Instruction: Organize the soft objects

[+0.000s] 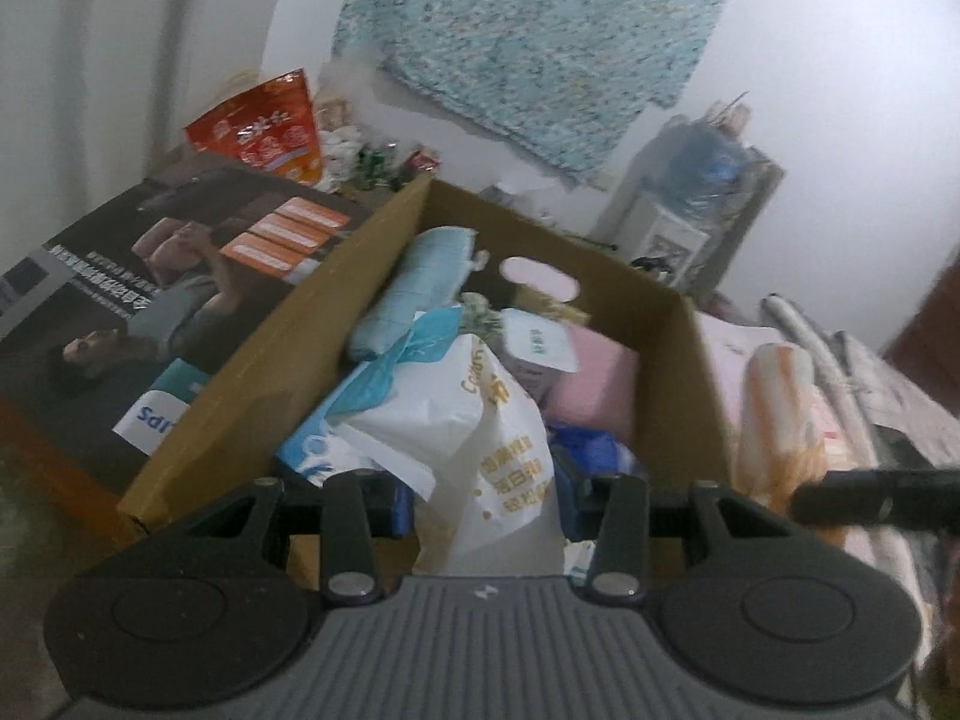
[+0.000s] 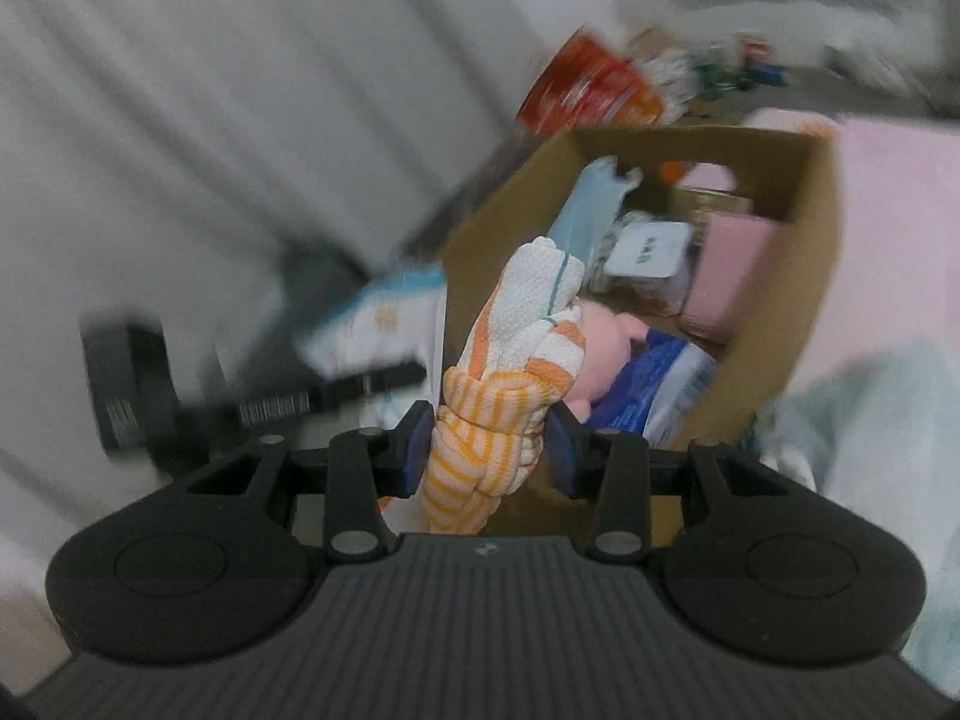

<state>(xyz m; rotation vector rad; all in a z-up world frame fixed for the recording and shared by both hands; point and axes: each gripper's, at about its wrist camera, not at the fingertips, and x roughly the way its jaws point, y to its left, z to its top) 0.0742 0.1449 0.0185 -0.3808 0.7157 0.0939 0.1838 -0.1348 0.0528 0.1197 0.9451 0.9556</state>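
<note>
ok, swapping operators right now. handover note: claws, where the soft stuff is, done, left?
Left claw: closed on a white plastic packet, above the cardboard box.
Right claw: closed on an orange-striped cloth, at the box's near edge.
Already in the box: light blue rolled cloth, pink folded item, blue packet, other packs.
Done: box partly filled.
Left: probably drop both held items in the box. Frames are blurred, so check each grip first.

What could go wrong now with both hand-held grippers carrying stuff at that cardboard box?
The cardboard box is already heaped, so anything added may slide out. The orange striped towel hangs loosely from the right hand-held gripper and could snag the rim. The white plastic bag could slip from the left hand-held gripper.
</note>
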